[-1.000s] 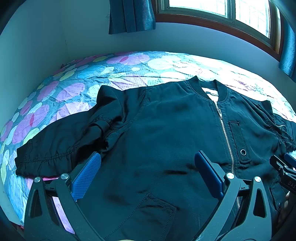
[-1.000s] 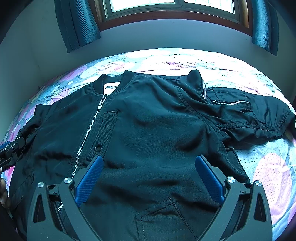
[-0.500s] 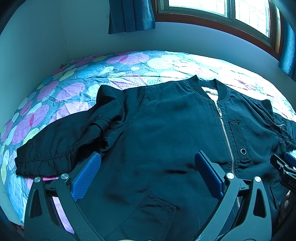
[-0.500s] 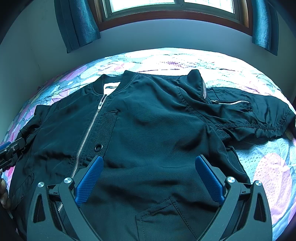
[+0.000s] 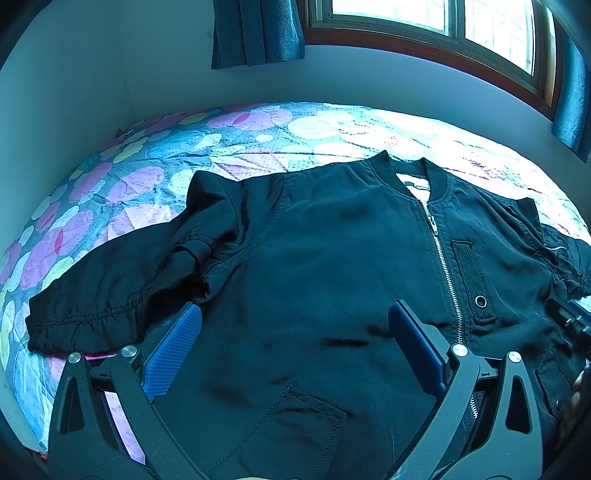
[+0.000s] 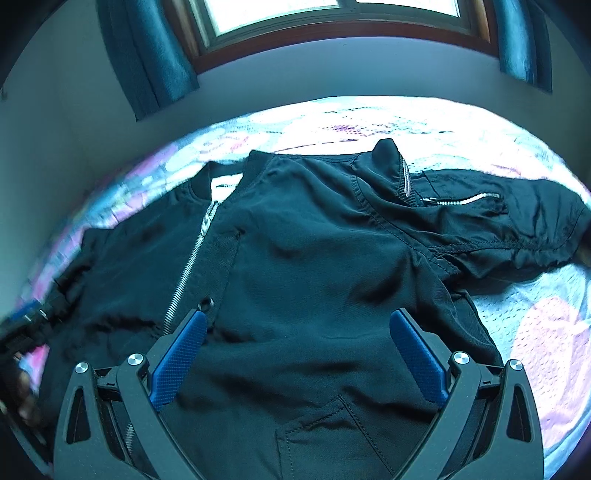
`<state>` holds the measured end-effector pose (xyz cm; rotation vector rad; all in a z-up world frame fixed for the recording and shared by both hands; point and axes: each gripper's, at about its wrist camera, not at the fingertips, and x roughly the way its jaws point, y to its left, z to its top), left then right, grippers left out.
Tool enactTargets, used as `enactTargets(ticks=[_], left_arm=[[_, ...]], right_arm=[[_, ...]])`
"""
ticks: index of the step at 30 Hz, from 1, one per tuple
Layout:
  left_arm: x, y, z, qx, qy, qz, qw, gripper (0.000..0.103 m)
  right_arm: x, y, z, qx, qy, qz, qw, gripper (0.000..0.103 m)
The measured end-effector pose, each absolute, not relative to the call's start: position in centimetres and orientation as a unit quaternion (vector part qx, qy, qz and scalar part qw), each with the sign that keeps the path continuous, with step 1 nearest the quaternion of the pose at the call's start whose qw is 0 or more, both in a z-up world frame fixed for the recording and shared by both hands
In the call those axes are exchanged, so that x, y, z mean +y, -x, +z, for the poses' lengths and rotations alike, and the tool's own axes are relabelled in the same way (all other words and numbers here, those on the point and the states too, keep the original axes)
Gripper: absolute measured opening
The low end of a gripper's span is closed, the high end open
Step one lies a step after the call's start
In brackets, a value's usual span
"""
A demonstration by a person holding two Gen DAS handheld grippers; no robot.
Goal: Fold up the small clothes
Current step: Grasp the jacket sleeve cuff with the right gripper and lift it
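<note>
Left wrist view, both tongs spread over jacket, patterned bedspread, window

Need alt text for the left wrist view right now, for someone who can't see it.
A dark zip-up jacket lies front up on a flower-patterned bedspread, one sleeve stretched out to the left. The left hand-held gripper is open above its lower front.
</note>
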<state>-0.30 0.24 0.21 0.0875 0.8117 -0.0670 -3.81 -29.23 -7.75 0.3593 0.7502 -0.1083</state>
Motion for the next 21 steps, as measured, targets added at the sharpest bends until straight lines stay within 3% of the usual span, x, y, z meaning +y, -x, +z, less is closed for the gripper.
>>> enactTargets(ticks=[8, 15, 21], left_arm=[[1.0, -0.4, -0.2, 0.403, -0.037, -0.027, 0.914, 0.101], [1.6, -1.4, -1.5, 0.421, -0.031, -0.017, 0.906, 0.101], [2.4, -2.2, -2.2, 0.444, -0.009, -0.013, 0.896, 0.101]], right_arm=[[-42.0, 8.9, -5.9, 0.277, -0.348, -0.09, 0.891, 0.099], [-58.8, 17.7, -10.8, 0.159, -0.579, -0.181, 0.779, 0.098], [-65.6, 20.1, -14.1, 0.132, -0.643, -0.225, 0.72, 0.096]])
